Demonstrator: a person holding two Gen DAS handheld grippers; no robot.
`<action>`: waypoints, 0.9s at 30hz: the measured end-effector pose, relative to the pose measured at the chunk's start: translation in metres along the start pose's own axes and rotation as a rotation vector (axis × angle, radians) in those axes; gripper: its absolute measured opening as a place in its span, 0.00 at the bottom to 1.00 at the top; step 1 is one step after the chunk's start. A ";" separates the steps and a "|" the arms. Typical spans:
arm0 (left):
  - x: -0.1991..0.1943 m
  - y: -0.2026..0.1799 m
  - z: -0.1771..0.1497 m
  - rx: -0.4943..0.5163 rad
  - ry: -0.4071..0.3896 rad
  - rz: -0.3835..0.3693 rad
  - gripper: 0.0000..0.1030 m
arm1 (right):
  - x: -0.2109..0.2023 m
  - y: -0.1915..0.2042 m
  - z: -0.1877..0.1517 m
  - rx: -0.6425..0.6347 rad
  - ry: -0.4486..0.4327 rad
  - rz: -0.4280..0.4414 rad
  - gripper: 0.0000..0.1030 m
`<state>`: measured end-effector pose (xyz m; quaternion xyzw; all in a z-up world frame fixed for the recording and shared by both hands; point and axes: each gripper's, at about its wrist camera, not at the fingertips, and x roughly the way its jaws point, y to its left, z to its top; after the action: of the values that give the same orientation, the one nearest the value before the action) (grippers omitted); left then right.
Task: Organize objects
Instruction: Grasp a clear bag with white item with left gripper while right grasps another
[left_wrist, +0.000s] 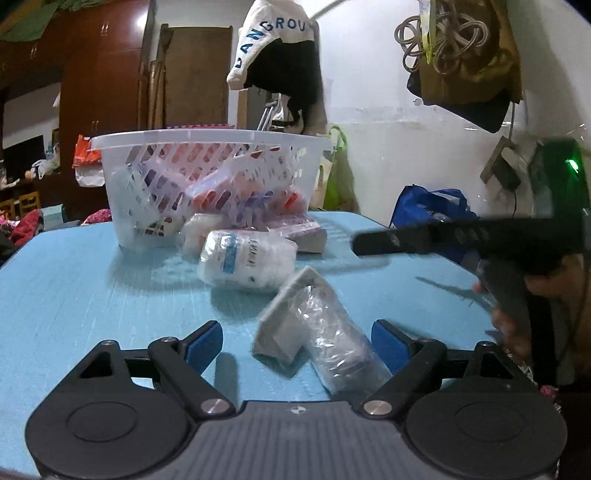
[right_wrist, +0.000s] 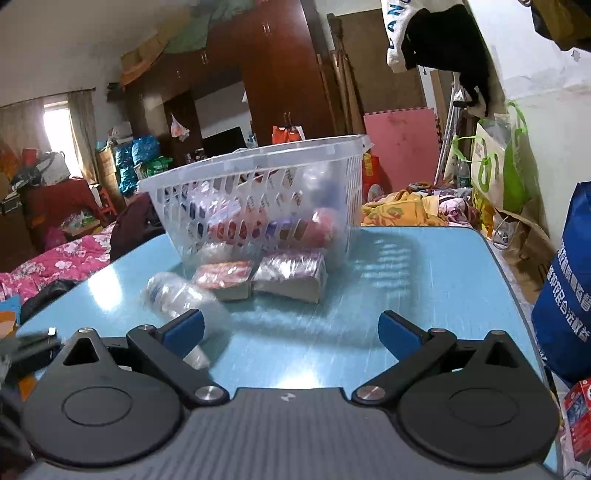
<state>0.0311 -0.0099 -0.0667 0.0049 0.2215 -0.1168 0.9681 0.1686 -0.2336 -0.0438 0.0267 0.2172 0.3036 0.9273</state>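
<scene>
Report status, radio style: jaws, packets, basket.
Left gripper open, wrapped packet between jaws, ungripped. Right gripper open, empty. Basket part filled; bandage roll lies between.

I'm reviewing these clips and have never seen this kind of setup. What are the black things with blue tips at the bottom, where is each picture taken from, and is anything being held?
No robot here: a person holds two handheld grippers, each carrying a fisheye camera looking along its fingers. The left gripper is open around a plastic-wrapped package, not clamped on it. The right gripper is open and empty. On the blue table stand a white slotted basket filled with packets, a wrapped white roll, and two wrapped boxes beside the basket.
</scene>
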 end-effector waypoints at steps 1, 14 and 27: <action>0.000 0.005 0.002 0.009 -0.005 0.036 0.88 | -0.002 0.002 -0.003 -0.006 0.001 -0.007 1.00; -0.018 0.062 -0.007 -0.039 -0.031 0.139 0.88 | 0.007 0.069 -0.028 -0.145 0.044 0.095 1.00; -0.014 0.063 -0.002 0.017 -0.042 0.077 0.87 | 0.018 0.095 -0.029 -0.226 0.037 0.064 0.46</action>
<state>0.0323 0.0545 -0.0647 0.0191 0.1997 -0.0813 0.9763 0.1170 -0.1482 -0.0597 -0.0769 0.1975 0.3560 0.9101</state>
